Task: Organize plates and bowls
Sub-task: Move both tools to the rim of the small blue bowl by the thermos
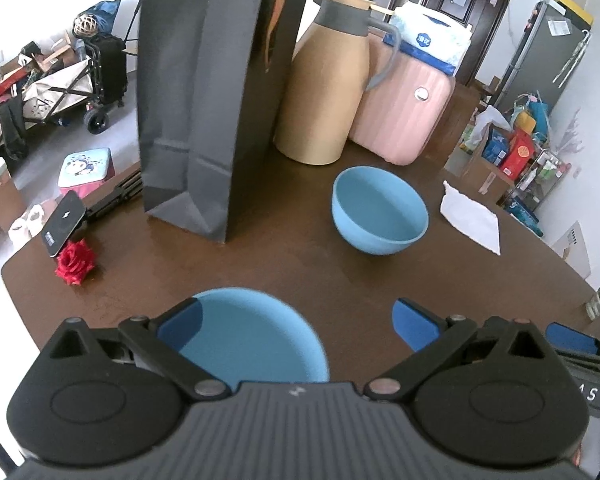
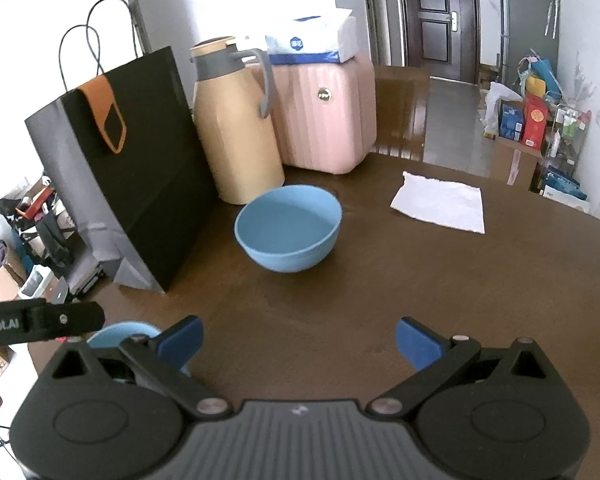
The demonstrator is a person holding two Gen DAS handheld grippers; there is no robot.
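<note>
Nearest the left wrist camera, the left gripper point(image 1: 298, 326) hangs with its blue-padded fingers spread wide over a blue plate point(image 1: 256, 336) that lies flat on the brown table point(image 1: 340, 280), holding nothing. The right gripper point(image 2: 299, 340) has its fingers wide apart too, empty above bare wood just right of the plate. Farther back a blue bowl point(image 2: 289, 227) stands upright near the middle, between a black paper bag point(image 2: 116, 172) and a white napkin point(image 2: 440, 202), in front of a tan jug point(image 2: 238, 128).
</note>
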